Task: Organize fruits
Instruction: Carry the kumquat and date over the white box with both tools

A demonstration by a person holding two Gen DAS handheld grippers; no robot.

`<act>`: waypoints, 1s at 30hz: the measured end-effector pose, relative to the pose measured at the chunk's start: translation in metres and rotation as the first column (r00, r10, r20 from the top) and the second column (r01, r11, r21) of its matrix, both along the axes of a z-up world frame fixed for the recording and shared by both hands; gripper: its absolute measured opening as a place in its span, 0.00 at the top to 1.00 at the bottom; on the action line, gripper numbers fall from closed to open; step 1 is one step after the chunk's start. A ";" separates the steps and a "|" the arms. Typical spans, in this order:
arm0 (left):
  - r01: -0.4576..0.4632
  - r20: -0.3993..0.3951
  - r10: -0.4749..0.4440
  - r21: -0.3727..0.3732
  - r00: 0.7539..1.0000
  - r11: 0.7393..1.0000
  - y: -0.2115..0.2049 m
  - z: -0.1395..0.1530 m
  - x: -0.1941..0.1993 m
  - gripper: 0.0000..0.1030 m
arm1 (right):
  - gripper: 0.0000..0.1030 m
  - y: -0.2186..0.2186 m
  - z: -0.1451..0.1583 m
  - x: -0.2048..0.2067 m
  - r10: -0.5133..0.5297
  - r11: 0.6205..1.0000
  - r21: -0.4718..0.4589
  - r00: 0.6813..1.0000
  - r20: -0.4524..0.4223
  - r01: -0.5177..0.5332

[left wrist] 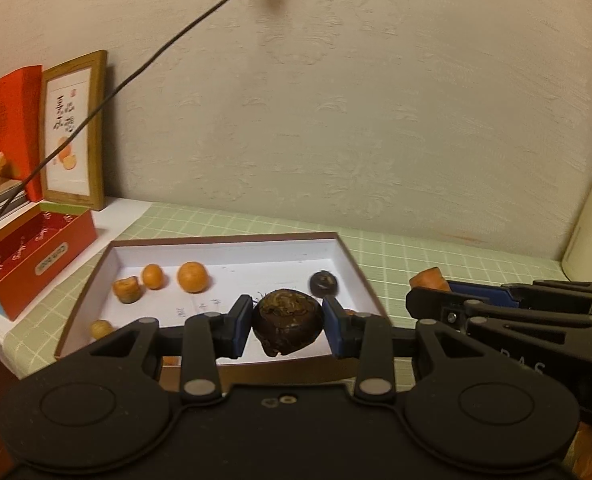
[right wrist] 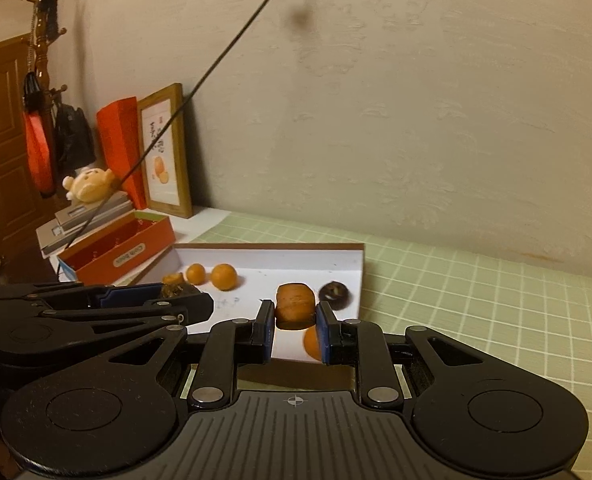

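My left gripper (left wrist: 287, 312) is shut on a dark brown round fruit (left wrist: 287, 328), held over the near part of a shallow white tray (left wrist: 352, 264) with a brown rim. In the tray lie three small orange fruits (left wrist: 192, 277), a pale one (left wrist: 101, 329) and a second dark fruit (left wrist: 324, 283). My right gripper (right wrist: 294, 314) is shut on a squat orange-brown fruit piece (right wrist: 294, 304), held above the tray's near right part (right wrist: 362, 276). An orange fruit (right wrist: 312, 342) shows just beneath it. The two grippers hover side by side, the left gripper (right wrist: 203, 304) on the left.
A red box (left wrist: 35, 256), a framed picture (left wrist: 73, 128), stacked books and a plush toy (right wrist: 89, 186) crowd the left. A black cable (left wrist: 155, 56) hangs slanting across. A green checked cloth (right wrist: 476, 320) covers the table up to the wall. A cream container (left wrist: 588, 232) stands far right.
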State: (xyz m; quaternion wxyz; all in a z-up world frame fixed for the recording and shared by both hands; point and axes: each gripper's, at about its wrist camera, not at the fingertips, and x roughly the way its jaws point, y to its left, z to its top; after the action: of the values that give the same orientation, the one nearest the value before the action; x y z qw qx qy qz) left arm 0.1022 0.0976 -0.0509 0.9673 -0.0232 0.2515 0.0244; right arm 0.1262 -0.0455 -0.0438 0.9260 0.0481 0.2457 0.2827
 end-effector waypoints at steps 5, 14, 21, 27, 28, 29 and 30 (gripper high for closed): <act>-0.041 -0.004 0.041 -0.014 0.999 0.999 0.019 -0.001 0.000 0.72 | 0.79 0.016 -0.001 0.003 0.013 1.000 0.002 1.000 0.006 -0.013; -0.115 -0.011 0.114 -0.024 0.993 0.993 0.051 -0.003 0.003 0.72 | 0.79 0.044 -0.005 0.013 0.028 1.000 -0.007 1.000 0.012 -0.028; -0.163 -0.014 0.163 -0.028 0.987 0.986 0.074 -0.004 0.003 0.72 | 0.79 0.060 -0.008 0.022 0.032 0.999 -0.008 0.999 0.014 -0.032; -0.197 -0.015 0.196 -0.029 0.980 0.980 0.092 -0.005 0.007 0.72 | 0.79 0.071 -0.013 0.030 0.025 1.000 -0.009 1.000 0.010 -0.025; -0.199 -0.015 0.199 -0.030 0.980 0.980 0.095 -0.005 0.008 0.72 | 0.79 0.072 -0.013 0.032 0.021 1.000 -0.011 1.000 0.011 -0.021; -0.201 -0.016 0.200 -0.030 0.980 0.979 0.097 -0.005 0.010 0.72 | 0.79 0.073 -0.014 0.034 0.017 1.000 -0.012 1.000 0.010 -0.017; -0.203 -0.016 0.203 -0.030 0.979 0.979 0.099 -0.005 0.011 0.72 | 0.79 0.074 -0.015 0.036 0.014 1.000 -0.011 1.000 0.008 -0.014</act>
State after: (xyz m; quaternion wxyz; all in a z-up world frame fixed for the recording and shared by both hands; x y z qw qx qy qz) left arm 0.1134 0.1969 -0.0563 0.9576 -0.0639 0.2544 0.1192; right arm 0.1625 0.0286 -0.0587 0.9252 0.0399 0.2439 0.2881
